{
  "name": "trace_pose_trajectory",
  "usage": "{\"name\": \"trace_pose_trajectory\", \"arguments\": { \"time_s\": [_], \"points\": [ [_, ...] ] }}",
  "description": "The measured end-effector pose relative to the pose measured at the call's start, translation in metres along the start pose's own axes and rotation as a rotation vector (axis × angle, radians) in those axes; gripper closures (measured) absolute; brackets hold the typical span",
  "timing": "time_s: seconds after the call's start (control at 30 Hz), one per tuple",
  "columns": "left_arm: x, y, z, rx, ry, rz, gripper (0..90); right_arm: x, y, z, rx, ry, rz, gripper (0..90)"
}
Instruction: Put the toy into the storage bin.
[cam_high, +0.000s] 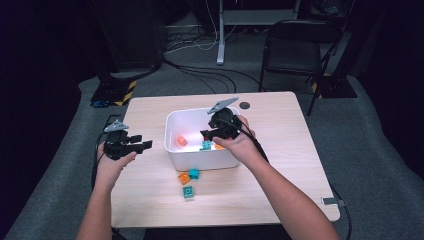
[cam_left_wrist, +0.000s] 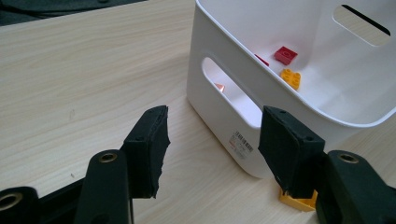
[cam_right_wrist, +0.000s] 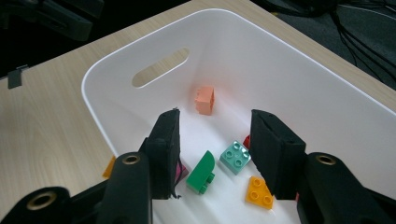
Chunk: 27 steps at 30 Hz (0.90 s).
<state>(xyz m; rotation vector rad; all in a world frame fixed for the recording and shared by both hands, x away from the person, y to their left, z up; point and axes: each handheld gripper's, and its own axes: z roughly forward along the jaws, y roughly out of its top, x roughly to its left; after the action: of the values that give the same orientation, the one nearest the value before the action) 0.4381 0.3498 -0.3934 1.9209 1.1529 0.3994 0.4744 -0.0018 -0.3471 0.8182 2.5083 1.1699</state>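
Observation:
A white bin stands mid-table. My right gripper hangs over its right part, open with nothing between the pads. In the right gripper view, the right gripper looks down into the bin at a salmon brick, a green curved brick, a mint brick and an orange brick. My left gripper is held left of the bin, open and empty. In the left gripper view, the left gripper faces the bin's handle side; a red brick and a yellow brick lie inside.
Three loose bricks lie on the table in front of the bin: orange, teal and green. A dark round mark sits near the table's far edge. Beyond the table stand a folding chair and floor cables.

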Motion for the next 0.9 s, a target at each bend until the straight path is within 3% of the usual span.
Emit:
{"name": "trace_pose_trajectory", "arguments": {
  "time_s": [0.5, 0.7, 0.9],
  "points": [
    [0.002, 0.0, -0.001, -0.008, 0.001, -0.006, 42.1, 0.03, -0.02, -0.025, -0.046, 0.057, -0.048, 48.9],
    [0.002, -0.001, -0.001, -0.007, 0.003, -0.006, 42.1, 0.044, -0.03, -0.024, -0.053, 0.084, -0.084, 48.4],
    [0.004, -0.001, -0.003, -0.011, 0.008, -0.014, 42.1, 0.054, -0.044, -0.017, -0.051, 0.114, -0.09, 48.0]
  ]
}}
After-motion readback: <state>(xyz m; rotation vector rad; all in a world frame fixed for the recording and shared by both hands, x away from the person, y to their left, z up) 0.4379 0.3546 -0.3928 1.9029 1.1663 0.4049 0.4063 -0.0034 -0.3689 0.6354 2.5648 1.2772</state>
